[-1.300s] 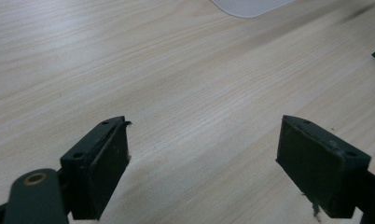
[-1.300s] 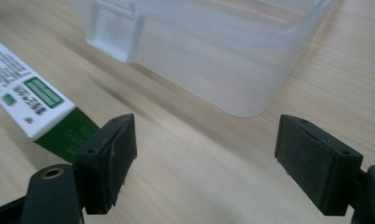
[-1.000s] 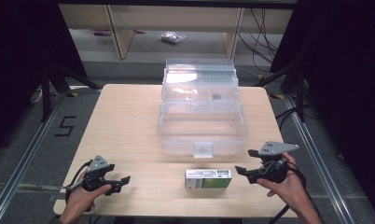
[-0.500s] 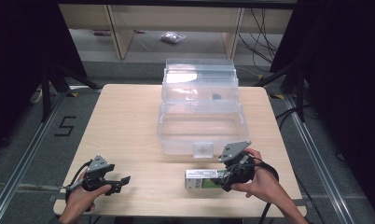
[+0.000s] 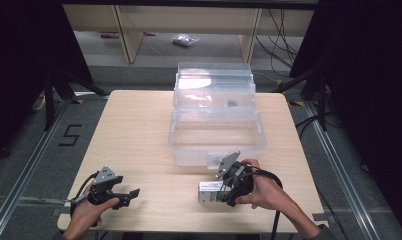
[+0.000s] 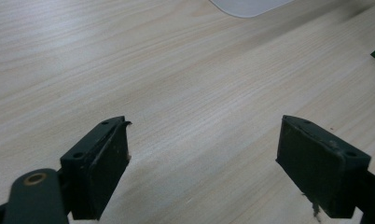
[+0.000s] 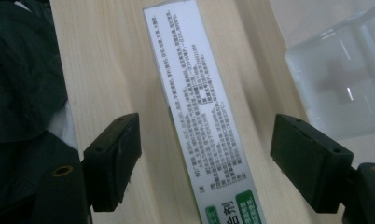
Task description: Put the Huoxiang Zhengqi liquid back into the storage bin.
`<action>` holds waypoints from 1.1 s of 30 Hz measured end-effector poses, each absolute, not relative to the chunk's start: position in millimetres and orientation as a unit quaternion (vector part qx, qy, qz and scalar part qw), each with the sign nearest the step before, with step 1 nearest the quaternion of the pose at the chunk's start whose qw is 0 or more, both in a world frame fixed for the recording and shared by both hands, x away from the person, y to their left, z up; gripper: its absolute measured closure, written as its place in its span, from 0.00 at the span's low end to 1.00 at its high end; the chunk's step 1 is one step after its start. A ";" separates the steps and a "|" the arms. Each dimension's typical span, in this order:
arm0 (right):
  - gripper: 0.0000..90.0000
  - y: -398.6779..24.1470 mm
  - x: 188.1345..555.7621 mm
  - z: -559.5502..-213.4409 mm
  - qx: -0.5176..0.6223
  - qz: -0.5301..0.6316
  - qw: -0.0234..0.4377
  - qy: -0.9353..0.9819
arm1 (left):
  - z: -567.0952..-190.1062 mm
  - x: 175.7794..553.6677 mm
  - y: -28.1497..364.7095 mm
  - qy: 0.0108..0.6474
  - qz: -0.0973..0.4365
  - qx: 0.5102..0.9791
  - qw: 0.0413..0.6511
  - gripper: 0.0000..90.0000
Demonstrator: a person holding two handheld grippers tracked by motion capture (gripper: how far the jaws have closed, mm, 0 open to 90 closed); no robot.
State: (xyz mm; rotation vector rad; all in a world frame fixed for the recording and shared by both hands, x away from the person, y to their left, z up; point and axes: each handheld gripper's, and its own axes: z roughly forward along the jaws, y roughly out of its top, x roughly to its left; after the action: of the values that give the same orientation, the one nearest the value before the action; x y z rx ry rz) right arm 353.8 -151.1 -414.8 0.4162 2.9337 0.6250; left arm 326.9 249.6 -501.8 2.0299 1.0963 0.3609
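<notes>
At the worktop's [image 5: 139,130] front left corner we see the left gripper [image 5: 131,194] held in the person's left hand [image 5: 86,212], its 2 jaws spread and pointing toward the right edge. In the left gripper view those jaws stand wide apart over bare wood, with nothing between them; a pale rounded corner of the clear plastic case [image 6: 251,5] is cut off at the top, and a small green sliver at the right edge is too cropped for us to name.

Moving right, the clear plastic case [image 5: 216,125] sits at the middle of the worktop, reaching from near the back edge toward the front, with a latch tab on its front wall. A small dark item inside its upper tier is too small to make out.

Just in front of the case, near the front edge right of centre, lies the small white-and-green carton [image 5: 209,191]. Its long axis runs left to right, parallel with the front edge. The right gripper [image 5: 223,192], in the right hand [image 5: 264,192], covers the carton's right end. In the right gripper view the 2 jaws are spread on either side of the carton [image 7: 202,107], not touching it, and the carton runs lengthwise away from the camera, its printed white face up and green labels at the near end. The fine print is unreadable.
</notes>
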 end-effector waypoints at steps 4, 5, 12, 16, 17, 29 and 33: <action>0.30 -146.6 357.6 -419.1 0.133 0.187 0.050 0.972 | -502.6 327.0 249.7 0.431 0.143 0.798 0.396 0.18; 0.30 -146.1 358.7 -420.3 0.133 0.182 0.047 0.973 | -502.0 326.9 249.7 0.432 0.142 0.799 0.393 0.18; 0.34 -140.2 363.5 -428.2 0.121 0.156 0.035 0.980 | -502.8 326.8 249.0 0.434 0.146 0.795 0.397 0.18; 0.36 -138.7 364.9 -430.6 0.127 0.145 0.028 0.981 | -503.1 326.9 249.0 0.434 0.146 0.795 0.399 0.18; 0.36 -138.5 367.0 -432.0 0.118 0.145 0.028 0.982 | -502.9 326.8 249.1 0.434 0.145 0.795 0.398 0.18; 0.40 -136.9 369.5 -437.4 0.128 0.109 0.029 0.985 | -502.1 327.0 249.6 0.434 0.142 0.798 0.394 0.18; 0.41 -135.2 369.3 -438.5 0.127 0.100 0.029 0.986 | -501.8 326.8 249.7 0.433 0.142 0.799 0.393 0.18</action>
State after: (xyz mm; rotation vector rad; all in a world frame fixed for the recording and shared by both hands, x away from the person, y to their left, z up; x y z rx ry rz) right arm 369.3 -135.2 -438.5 0.3922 3.0425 0.3098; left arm 326.8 249.7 -501.8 2.0268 1.0987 0.3593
